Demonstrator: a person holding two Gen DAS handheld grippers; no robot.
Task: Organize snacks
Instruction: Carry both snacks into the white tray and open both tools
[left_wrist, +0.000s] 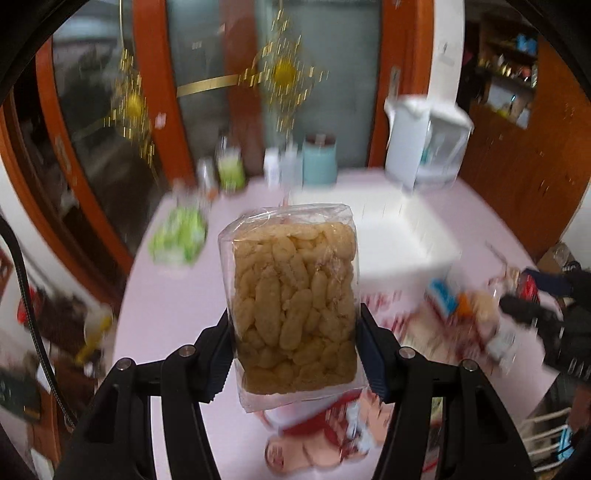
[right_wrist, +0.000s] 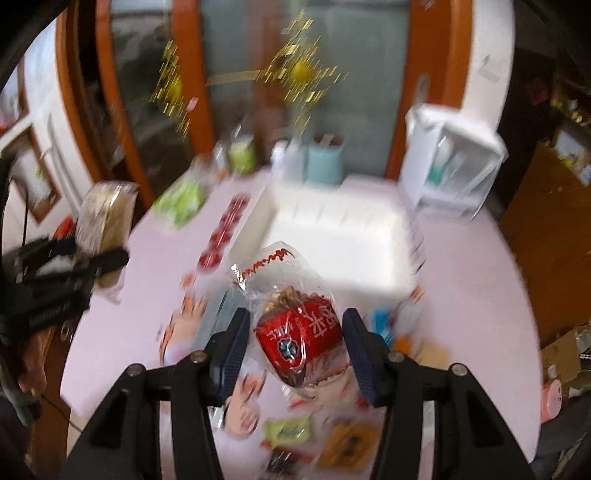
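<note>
1. Left tool: both pads press the sides of a clear bag of puffed corn snacks; the bag stands upright at frame centre in the left wrist view, lifted clear of the worktop.
2. Right tool: jaws part-way in, gripping a clear-wrapped red snack packet; its crinkled, tinsel-tied top points toward the upper left; it sits at lower centre of the right wrist view.
3. Left tool as seen from the right wrist view: at far left of frame, carrying the same pale snack bag above the worktop edge.
4. Pink worktop: fills the middle of both views, heavily blurred.
5. White bin: open-topped, at frame centre beyond the red packet, interior bare where visible.
6. Loose snack packets: scattered along the lower frame under the right tool; prints unreadable.
7. Green packet: flat on the worktop, left of centre in the left wrist view.
8. White container: upper right, on the worktop's far edge.
9. Teal canister: upper centre, beside small bottles, blurred.
</note>
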